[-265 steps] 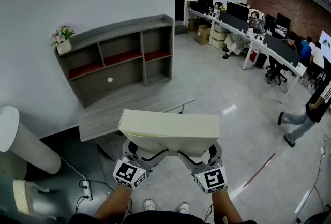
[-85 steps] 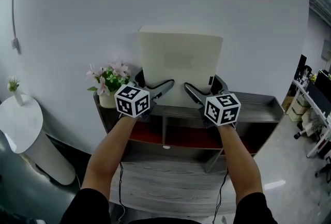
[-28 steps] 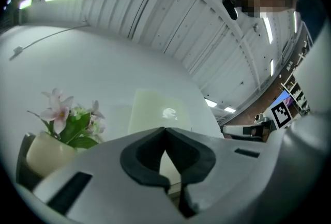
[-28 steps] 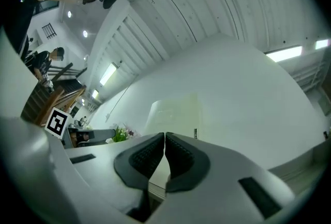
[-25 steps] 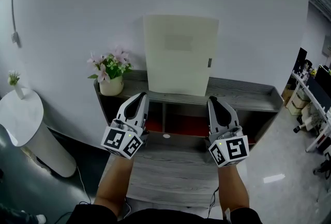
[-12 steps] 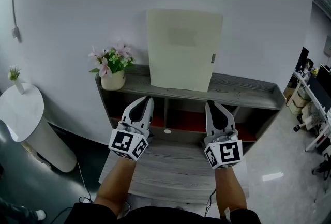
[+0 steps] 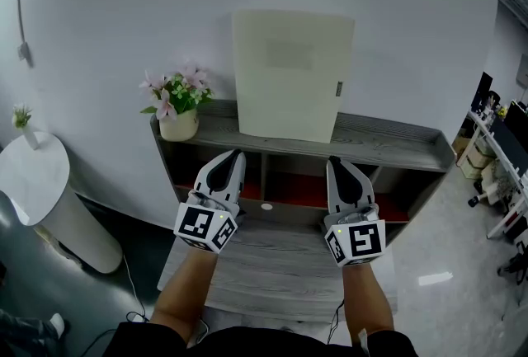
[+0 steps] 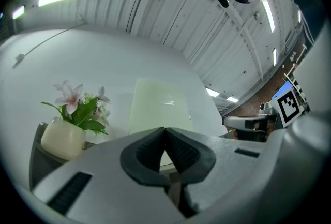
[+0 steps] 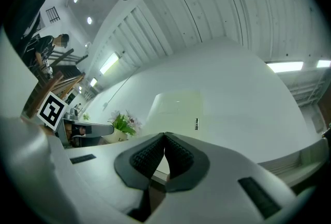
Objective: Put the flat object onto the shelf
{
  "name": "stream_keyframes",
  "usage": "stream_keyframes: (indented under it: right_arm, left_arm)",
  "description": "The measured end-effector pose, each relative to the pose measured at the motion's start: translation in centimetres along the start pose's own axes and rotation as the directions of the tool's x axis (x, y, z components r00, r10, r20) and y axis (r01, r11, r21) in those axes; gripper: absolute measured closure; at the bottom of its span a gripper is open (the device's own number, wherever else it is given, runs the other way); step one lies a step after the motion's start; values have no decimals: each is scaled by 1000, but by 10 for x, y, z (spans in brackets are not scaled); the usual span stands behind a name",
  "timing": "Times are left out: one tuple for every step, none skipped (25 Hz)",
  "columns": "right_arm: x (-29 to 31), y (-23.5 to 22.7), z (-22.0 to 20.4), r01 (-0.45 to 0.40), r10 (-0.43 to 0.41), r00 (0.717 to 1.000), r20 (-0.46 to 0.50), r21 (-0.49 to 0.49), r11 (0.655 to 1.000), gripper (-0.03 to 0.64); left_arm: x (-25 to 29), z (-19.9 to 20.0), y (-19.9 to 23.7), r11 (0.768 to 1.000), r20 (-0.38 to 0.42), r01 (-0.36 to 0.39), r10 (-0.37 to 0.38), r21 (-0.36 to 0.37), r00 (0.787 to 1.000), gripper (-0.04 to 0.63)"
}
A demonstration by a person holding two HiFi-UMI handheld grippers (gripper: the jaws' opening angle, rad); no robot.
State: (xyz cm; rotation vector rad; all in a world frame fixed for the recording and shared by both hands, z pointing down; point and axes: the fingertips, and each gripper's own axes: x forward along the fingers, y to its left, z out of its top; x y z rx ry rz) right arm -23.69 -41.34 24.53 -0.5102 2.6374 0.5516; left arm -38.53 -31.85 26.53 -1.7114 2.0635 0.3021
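Observation:
A flat cream panel (image 7: 290, 75) stands upright on the top board of the grey shelf (image 7: 388, 147), leaning against the white wall. The panel (image 8: 155, 109) also shows in the left gripper view, and the same panel (image 9: 178, 106) in the right gripper view. My left gripper (image 7: 234, 154) is shut and empty, below and left of the panel, apart from it. My right gripper (image 7: 334, 161) is shut and empty too, below the panel's right corner. Both point up toward the shelf.
A cream pot of pink flowers (image 7: 176, 106) stands at the shelf's left end, close to the panel. Under the top board are compartments with red floors (image 7: 295, 191). A grey desk top (image 7: 280, 265) lies under my hands. A white round stand (image 7: 37, 199) is at the left.
Both grippers have drawn slightly closer together and shifted a little under the shelf. The panel stays leaning on the wall, untouched.

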Motion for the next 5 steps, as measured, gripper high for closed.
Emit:
stream_keyframes:
  right_arm:
    - [0,0,0,-1,1,1000,0,-2,1000,592]
    - [0,0,-1,-2,2,1000,0,-3,1000,592]
    - [0,0,-1,-3,3,1000,-1,-4,1000,592]
    - [0,0,-2,-4,4,1000,-2,-5,1000,592]
    - [0,0,-3,-5,5,1000,-3,-6,1000,592]
  left_arm:
    - [0,0,0,1000,0,0,0,1,1000,589]
    - [0,-1,0,1000,-1,0,0,1,1000,589]
    - [0,-1,0,1000,-1,-1,1,1,1000,589]
    - [0,-2,0,1000,-1,-2,2,2,1000,589]
    - [0,-2,-1,1000,-1,-2,2,2,1000,589]
